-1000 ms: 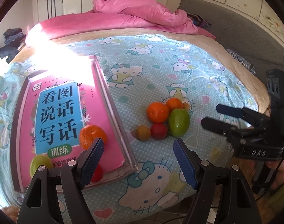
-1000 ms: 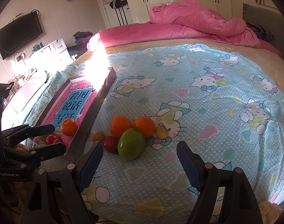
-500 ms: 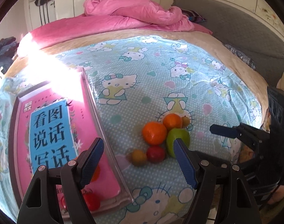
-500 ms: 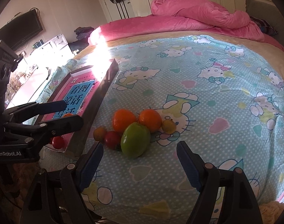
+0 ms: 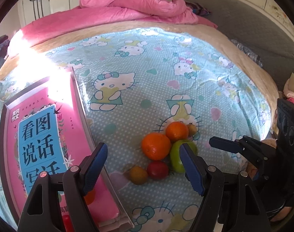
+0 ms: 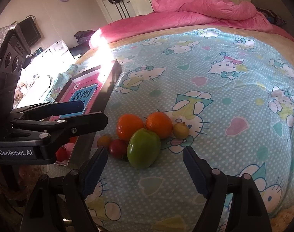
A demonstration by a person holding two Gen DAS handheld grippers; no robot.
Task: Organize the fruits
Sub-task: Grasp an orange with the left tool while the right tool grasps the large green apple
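Bed sheet (image 6: 214, 61) carries the fruit cluster; green fruit (image 6: 143, 147) at its 6 o'clock edge. Both hand-held grippers, left (image 5: 143, 166) and right (image 6: 145, 170), gape empty. Fruit probably firm, smooth, rollable: grip across its middle.

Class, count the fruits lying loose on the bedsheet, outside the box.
6, in one cluster: two oranges, a green fruit, a red one, two small yellowish ones. Others may hide behind them.

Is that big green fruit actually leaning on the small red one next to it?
Touching. In the right wrist view the green fruit overlaps and presses against the red fruit, with no bedsheet showing between them; neither gripper is near them.
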